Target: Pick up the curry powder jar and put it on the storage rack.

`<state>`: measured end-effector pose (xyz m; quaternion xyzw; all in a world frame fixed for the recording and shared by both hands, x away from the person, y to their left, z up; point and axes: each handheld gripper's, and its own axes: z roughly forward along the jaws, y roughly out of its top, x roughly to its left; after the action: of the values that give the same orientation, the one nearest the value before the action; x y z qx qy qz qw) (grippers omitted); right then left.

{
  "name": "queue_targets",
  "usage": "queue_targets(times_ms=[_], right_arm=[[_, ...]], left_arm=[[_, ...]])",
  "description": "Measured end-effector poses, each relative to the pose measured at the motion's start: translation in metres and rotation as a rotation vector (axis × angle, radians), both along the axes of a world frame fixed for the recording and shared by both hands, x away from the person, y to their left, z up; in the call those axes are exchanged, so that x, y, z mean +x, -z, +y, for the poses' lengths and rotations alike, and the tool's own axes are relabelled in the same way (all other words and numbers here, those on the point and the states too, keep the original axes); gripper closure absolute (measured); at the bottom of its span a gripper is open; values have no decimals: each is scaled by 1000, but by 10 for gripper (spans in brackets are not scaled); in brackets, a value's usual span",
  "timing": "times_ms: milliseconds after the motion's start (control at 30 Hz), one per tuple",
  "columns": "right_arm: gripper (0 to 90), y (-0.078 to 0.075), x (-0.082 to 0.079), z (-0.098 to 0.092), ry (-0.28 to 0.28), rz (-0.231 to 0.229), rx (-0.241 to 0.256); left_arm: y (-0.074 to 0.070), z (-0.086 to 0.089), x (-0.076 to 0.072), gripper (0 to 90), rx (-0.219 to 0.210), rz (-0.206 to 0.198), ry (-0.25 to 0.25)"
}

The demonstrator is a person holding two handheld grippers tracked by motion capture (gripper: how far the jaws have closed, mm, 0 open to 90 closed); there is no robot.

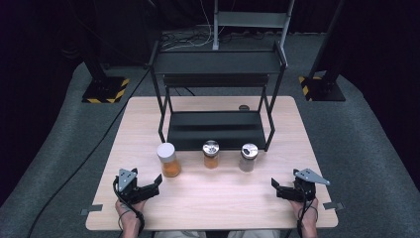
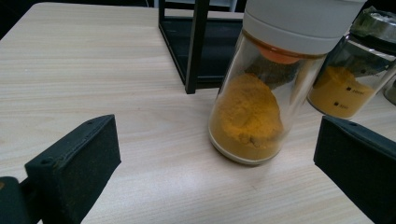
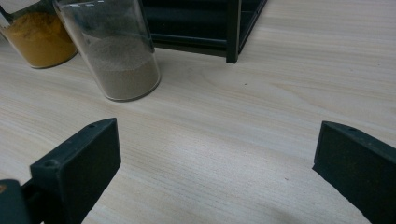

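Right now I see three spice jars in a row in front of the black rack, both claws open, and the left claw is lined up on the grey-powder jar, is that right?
Not quite. The left claw is lined up on the white-lidded orange jar, as the left gripper view shows. The grey-powder jar sits near the right claw. The rest holds: three jars in a row before the rack, both claws open.

A fixed camera above the near edge looks forward and down over the whole worktop (image 1: 208, 198). The left gripper view sits low and close, facing a white-capped jar (image 2: 261, 93) and the rack (image 2: 196, 46). The right gripper view, equally low, faces a grey-powder jar (image 3: 119, 56). Both share the orange-powder jar (image 3: 39, 35) and rack.
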<state>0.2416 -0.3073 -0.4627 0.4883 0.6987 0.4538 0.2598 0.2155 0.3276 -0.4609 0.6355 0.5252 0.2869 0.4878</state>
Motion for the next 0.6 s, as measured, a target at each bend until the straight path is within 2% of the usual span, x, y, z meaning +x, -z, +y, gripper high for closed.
queue_targets(times_ms=[67, 500, 600], right_arm=[[0, 0, 0, 0, 0, 2, 2], [0, -1, 2, 1, -8, 9, -9], [0, -2, 3, 1, -9, 12, -10]], left_arm=[[0, -3, -1, 2, -3, -16, -10], [-6, -14, 7, 2, 26, -19, 7], [-8, -17, 8, 2, 34, -15, -1]])
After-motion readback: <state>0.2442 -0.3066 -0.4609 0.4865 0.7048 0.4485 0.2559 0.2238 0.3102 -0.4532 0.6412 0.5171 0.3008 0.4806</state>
